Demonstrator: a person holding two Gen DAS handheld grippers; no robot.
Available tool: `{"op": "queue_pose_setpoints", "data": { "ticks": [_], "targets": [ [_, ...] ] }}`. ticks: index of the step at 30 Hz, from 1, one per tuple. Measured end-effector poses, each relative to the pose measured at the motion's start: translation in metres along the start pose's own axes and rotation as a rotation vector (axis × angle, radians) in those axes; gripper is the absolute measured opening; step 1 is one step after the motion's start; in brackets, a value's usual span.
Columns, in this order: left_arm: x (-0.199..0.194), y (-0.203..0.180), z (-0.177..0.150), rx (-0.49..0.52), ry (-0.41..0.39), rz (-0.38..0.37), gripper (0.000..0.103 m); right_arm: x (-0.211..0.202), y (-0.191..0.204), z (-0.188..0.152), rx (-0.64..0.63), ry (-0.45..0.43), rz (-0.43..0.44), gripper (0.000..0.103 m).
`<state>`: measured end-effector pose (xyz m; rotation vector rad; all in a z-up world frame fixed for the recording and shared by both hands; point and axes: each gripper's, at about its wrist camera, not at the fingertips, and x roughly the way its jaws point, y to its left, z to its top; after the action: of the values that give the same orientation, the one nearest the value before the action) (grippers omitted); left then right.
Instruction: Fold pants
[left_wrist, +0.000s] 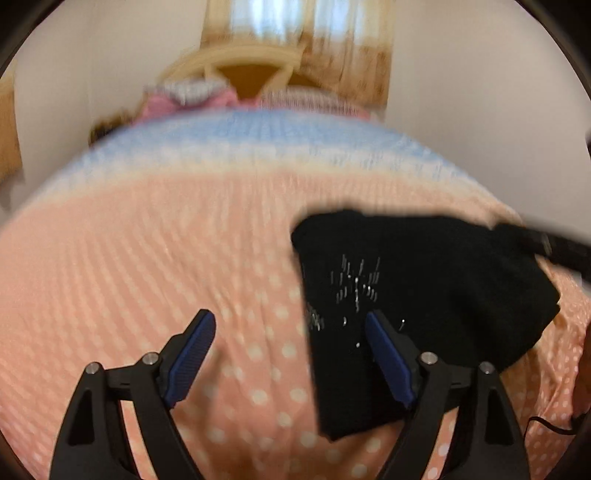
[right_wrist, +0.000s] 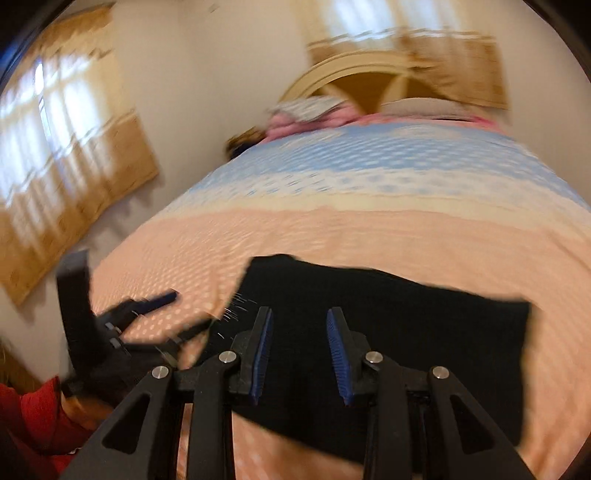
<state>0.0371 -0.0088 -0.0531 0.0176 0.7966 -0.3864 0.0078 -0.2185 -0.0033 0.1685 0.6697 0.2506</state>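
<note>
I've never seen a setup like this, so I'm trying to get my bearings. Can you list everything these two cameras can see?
pants: one, black with small shiny flecks, lying bunched on the bedspread near both grippers
bedspread: one, peach with white dots, with a blue band farther up, covering the bed
pillows: a blurred pink and grey pile at the head of the bed, count unclear
headboard: one, cream and tan, arched, against the wall
curtains: tan, over bright windows
cable: one, thin, black, at the bedspread's right edge
left gripper: black with blue pads, jaws wide open over the pants' edge
right gripper: same make, jaws narrowly apart above the pants
sleeve: red, lower left of the right view
</note>
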Motion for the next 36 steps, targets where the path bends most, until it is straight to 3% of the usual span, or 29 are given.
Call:
{"op": "queue_pose_setpoints", "data": {
  "ticks": [1, 3, 6, 7, 8, 9, 11, 13, 15, 19, 21, 25, 27, 31, 32, 34, 36],
  "targets": [
    [0.005, 0.002, -0.005, -0.029, 0.021, -0.026, 0.078, 0.019, 0.008, 0.009, -0.013, 0.019, 0.025, 0.032],
    [0.006, 0.006, -0.015, -0.086, -0.011, -0.063, 0.074, 0.045, 0.018, 0.019, -0.013, 0.057, 0.075, 0.032],
    [0.002, -0.001, -0.014, -0.022, -0.033, -0.066, 0.057, 0.095, 0.031, 0.027, -0.044, 0.158, 0.118, 0.032],
    [0.001, -0.004, -0.014, -0.008, -0.038, -0.069, 0.041, 0.116, 0.033, 0.03, -0.055, 0.214, 0.109, 0.032],
    [0.002, -0.01, -0.016, 0.019, -0.027, -0.116, 0.014, 0.136, 0.034, 0.031, -0.062, 0.269, 0.082, 0.032],
    [0.001, -0.015, -0.019, 0.043, -0.033, -0.112, 0.015, 0.152, 0.035, 0.025, -0.071, 0.317, 0.049, 0.032],
    [-0.003, -0.024, -0.025, 0.113, -0.073, -0.061, 0.015, 0.169, 0.045, 0.022, -0.112, 0.323, 0.019, 0.032],
    [-0.003, -0.019, -0.025, 0.088, -0.074, -0.074, 0.015, 0.174, 0.049, 0.026, -0.109, 0.322, 0.012, 0.033],
    [-0.002, -0.015, -0.023, 0.061, -0.066, -0.088, 0.015, 0.178, 0.042, 0.033, -0.041, 0.304, 0.044, 0.034],
    [-0.008, -0.014, -0.027, 0.103, -0.057, -0.067, 0.016, 0.194, 0.009, 0.038, 0.17, 0.238, 0.136, 0.032],
    [-0.013, -0.009, -0.026, 0.122, -0.059, -0.069, 0.019, 0.183, 0.006, 0.041, 0.206, 0.205, 0.179, 0.032],
    [-0.024, 0.009, -0.013, 0.098, -0.059, -0.061, 0.041, 0.099, 0.008, 0.049, 0.198, -0.023, 0.275, 0.032],
    [-0.033, 0.013, -0.003, 0.108, -0.11, -0.038, 0.047, 0.059, 0.004, 0.044, 0.157, -0.075, 0.205, 0.032],
    [-0.045, 0.003, 0.022, 0.131, -0.224, -0.048, 0.065, -0.004, -0.024, 0.012, 0.082, -0.072, -0.115, 0.032],
    [-0.039, -0.004, 0.028, 0.151, -0.216, -0.065, 0.071, -0.012, -0.031, 0.003, 0.073, -0.043, -0.167, 0.032],
    [-0.021, -0.016, 0.035, 0.19, -0.184, -0.08, 0.071, -0.024, -0.046, -0.016, 0.086, 0.029, -0.251, 0.032],
    [-0.002, -0.025, 0.033, 0.198, -0.144, -0.061, 0.071, -0.027, -0.071, -0.038, 0.157, 0.102, -0.278, 0.032]
  ]
}}
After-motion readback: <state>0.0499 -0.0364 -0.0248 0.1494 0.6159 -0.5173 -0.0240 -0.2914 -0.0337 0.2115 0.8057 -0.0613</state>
